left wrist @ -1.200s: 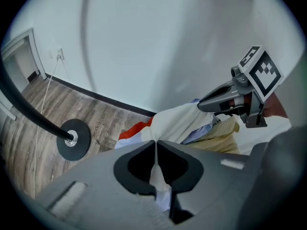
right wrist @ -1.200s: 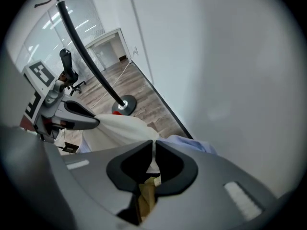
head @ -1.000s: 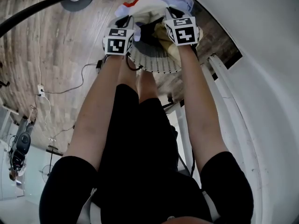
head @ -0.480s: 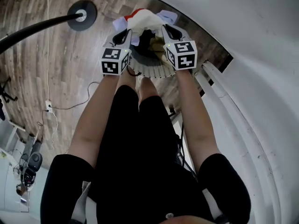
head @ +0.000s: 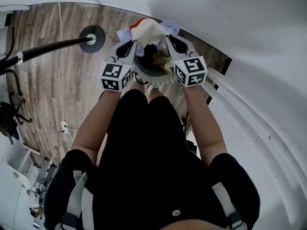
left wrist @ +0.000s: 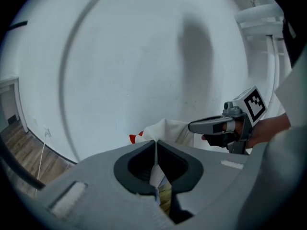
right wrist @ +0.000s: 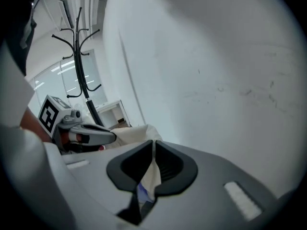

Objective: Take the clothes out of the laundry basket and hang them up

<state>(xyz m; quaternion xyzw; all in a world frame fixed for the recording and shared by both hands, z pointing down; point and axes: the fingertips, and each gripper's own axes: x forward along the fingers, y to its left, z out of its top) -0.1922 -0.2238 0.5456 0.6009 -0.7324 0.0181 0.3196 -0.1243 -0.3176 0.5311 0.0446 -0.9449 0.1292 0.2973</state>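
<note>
As their fingers (left wrist: 136, 166) press shut, left gripper (head: 130, 46) and right gripper (head: 169, 39) grip one cream garment (head: 149, 31).

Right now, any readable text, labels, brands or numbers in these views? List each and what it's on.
None: no readable text in any view.
Marker cube of the left hand-held gripper: black-and-white square pattern only, no letters or digits.
Marker cube of the right hand-held gripper: pattern only as well.
White garment clamped in both: no print visible.
</note>
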